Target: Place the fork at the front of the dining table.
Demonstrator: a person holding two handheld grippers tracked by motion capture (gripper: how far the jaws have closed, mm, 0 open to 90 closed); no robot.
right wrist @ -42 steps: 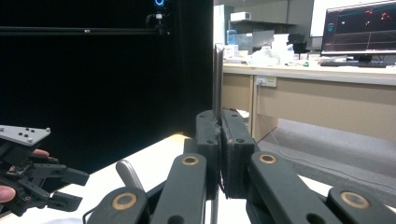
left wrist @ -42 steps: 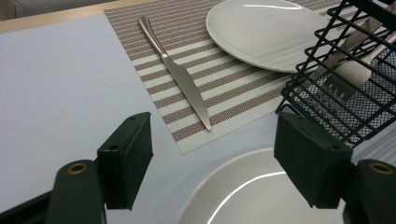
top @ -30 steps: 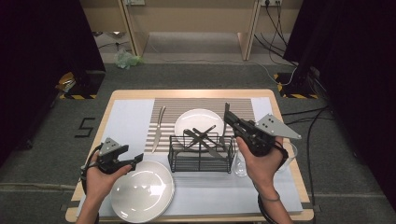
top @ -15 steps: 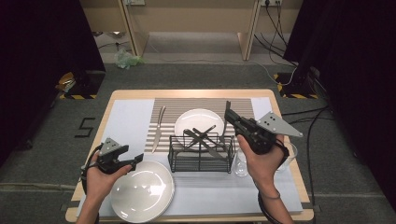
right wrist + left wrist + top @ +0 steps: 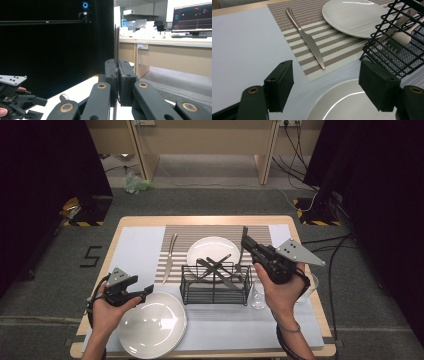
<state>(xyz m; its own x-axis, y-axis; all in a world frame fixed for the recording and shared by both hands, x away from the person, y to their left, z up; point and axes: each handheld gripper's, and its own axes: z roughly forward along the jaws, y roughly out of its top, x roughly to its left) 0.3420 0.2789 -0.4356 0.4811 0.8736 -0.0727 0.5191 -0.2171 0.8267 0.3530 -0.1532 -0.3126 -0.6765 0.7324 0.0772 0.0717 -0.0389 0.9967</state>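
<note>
1. High view: right tongs (image 5: 244,240) clamp 1 upright piece of cutlery (image 5: 244,232) above the wire rack (image 5: 215,284).
2. Left tongs (image 5: 145,291) gape empty over the near plate (image 5: 152,325).
3. Knife (image 5: 169,258) laid; rack cutlery remains.

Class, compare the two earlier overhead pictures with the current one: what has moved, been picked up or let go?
Nothing has visibly changed. The right claw stays shut on a thin upright piece of silver cutlery above the black wire rack; the left claw still hovers open over the near white plate. The silver knife lies where it was on the striped placemat.
</note>
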